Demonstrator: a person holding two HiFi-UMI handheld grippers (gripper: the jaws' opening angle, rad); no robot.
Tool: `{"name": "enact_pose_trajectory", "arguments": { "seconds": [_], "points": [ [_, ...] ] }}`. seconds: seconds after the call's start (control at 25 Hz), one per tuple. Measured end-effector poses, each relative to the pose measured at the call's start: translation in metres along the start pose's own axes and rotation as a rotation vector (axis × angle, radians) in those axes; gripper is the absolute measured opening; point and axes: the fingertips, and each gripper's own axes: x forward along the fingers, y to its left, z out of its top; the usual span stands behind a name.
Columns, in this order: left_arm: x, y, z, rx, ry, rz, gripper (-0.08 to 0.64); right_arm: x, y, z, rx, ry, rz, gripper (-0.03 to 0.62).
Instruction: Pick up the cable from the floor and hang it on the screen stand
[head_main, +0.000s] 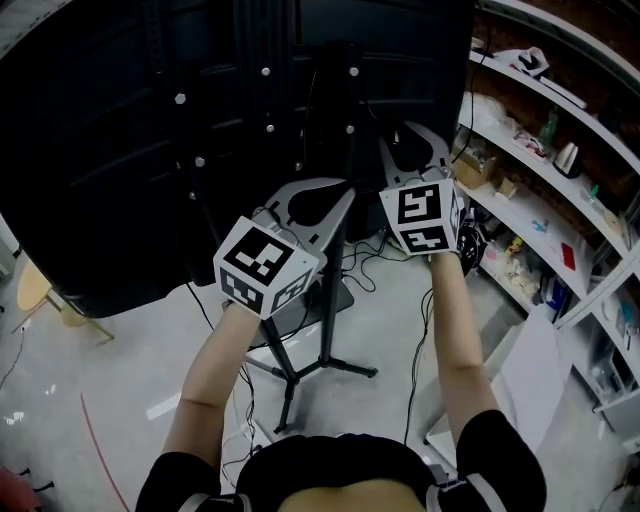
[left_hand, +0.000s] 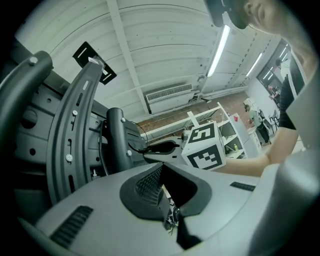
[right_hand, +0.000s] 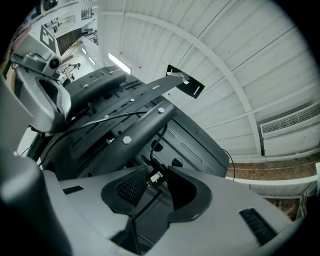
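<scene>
A black cable comes down from the back of the big dark screen. It ends in a black plug with a white label. My right gripper is shut on that plug, close behind the screen. In the head view my right gripper is raised at the screen's right rear, beside the stand's post. My left gripper is just left of it, also near the post. Its jaws meet at the tips, and I see nothing between them. The left gripper view shows the right gripper with the cable along it.
The stand's tripod legs spread on the grey floor right in front of me. Loose cables lie on the floor behind the post. White shelves with small items run along the right. A wooden stool stands at the left.
</scene>
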Motion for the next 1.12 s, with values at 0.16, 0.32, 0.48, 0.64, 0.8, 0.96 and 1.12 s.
{"name": "enact_pose_trajectory", "arguments": {
  "seconds": [0.16,0.32,0.48,0.64,0.8,0.96,1.12],
  "points": [
    [-0.005,-0.017,-0.010,-0.044,0.004,-0.035,0.008,-0.010,0.010,-0.001,-0.029,0.011,-0.038,0.146],
    [-0.012,-0.031,-0.022,-0.057,0.015,-0.054,0.008,-0.024,0.022,-0.002,-0.028,0.027,-0.050,0.146],
    [-0.024,-0.046,-0.035,-0.086,0.019,-0.080,0.008,-0.049,0.042,-0.007,0.025,0.041,-0.032,0.146],
    [-0.039,-0.058,-0.046,-0.128,0.020,-0.093,0.006,-0.083,0.064,-0.009,0.093,0.061,-0.021,0.146],
    [-0.061,-0.071,-0.060,-0.188,0.022,-0.110,0.008,-0.127,0.093,-0.014,0.276,0.071,0.018,0.146],
    [-0.084,-0.084,-0.087,-0.252,0.051,-0.129,0.008,-0.169,0.138,-0.029,0.382,0.147,0.065,0.144],
    [-0.108,-0.098,-0.118,-0.276,0.099,-0.136,0.008,-0.206,0.178,-0.043,0.488,0.221,0.059,0.081]
  ]
}}
